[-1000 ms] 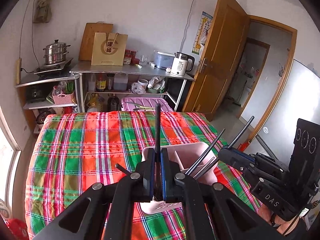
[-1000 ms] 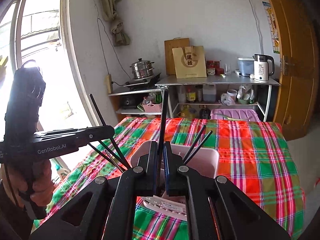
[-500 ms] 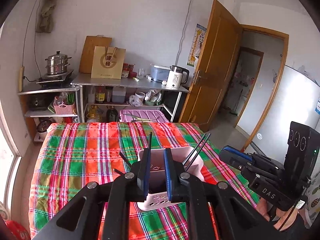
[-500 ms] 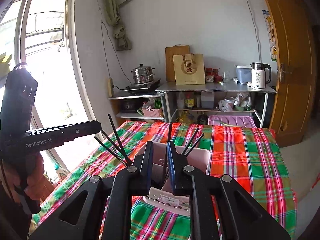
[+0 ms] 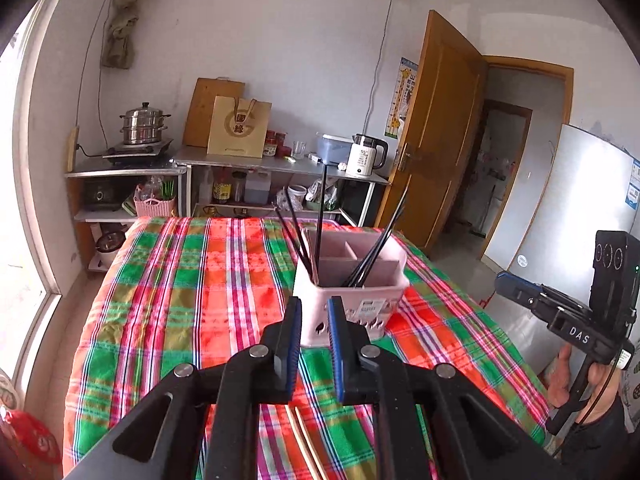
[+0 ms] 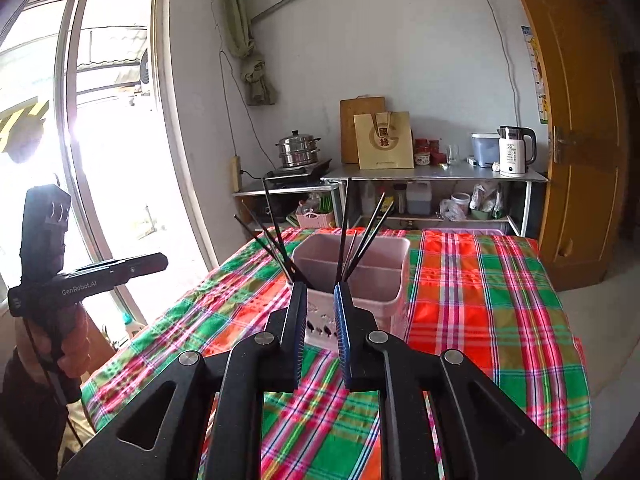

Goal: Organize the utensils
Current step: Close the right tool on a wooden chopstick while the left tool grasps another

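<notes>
A pink utensil holder [image 5: 348, 284] with dividers stands on the plaid tablecloth [image 5: 192, 280]; it also shows in the right wrist view [image 6: 360, 276]. Several black chopsticks [image 5: 318, 220] stand in its compartments, also seen from the right [image 6: 342, 232]. My left gripper [image 5: 314, 320] is open and empty, just in front of the holder. My right gripper [image 6: 322, 304] is open and empty, also just short of the holder. Two light wooden chopsticks [image 5: 306, 444] lie on the cloth under my left gripper.
The right-hand device [image 5: 576, 320] shows at the right of the left view, the left-hand device [image 6: 72, 280] at the left of the right view. Metal shelves [image 5: 256, 168] with a kettle [image 5: 366, 156] and steamer pot [image 5: 142, 124] stand behind the table. A door [image 5: 436, 148] is open at right.
Both grippers let go of a black chopstick into the holder, opened, and drew back and up from it. The chopsticks now stand in the holder.
</notes>
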A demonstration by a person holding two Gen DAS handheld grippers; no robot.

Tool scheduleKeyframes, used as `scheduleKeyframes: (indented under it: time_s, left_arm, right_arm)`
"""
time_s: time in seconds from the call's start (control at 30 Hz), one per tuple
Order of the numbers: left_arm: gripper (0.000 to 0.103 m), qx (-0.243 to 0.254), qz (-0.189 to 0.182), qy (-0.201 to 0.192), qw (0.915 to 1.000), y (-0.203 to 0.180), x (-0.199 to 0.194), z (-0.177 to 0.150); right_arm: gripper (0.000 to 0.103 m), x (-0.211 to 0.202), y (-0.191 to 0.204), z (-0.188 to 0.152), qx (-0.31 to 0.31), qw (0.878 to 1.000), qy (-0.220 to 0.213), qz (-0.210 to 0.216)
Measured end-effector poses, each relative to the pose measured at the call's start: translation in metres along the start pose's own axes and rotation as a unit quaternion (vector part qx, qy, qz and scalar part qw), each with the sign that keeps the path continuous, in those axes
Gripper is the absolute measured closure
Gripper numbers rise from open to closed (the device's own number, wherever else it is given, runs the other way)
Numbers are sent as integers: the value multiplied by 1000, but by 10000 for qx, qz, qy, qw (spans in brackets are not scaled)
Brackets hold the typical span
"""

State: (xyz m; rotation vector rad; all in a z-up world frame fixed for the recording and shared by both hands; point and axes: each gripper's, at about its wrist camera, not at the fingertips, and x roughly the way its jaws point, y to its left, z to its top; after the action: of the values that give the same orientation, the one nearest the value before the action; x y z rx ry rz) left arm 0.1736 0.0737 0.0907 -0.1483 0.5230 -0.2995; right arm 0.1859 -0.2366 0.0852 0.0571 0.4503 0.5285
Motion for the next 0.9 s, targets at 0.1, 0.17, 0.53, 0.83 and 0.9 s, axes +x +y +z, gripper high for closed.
scheduleKeyframes:
  time_s: [0.1,0.17,0.53,0.83,0.9]
  left_arm:
    - [91,-93,49,201,9997,6,-1,-30]
    - [91,-188,42,363,9992,10,1,-49]
    - [91,-415,155,1279,9908,22,34,-113]
    - [79,-437,221,1749,9834,21,70,-124]
    - [79,-446,227,1801,9824,21,76,-125]
  right_arm:
    - [89,-5,1,-20,100,9998,131,60]
    - [89,-5,0,-34,228,9993,267,136]
    - [84,16,13,-91,486,9931,1000,380]
    - [84,31,19,-101,473,9904,1219,442]
    - [84,36,23,-104,432,9896,1289,470]
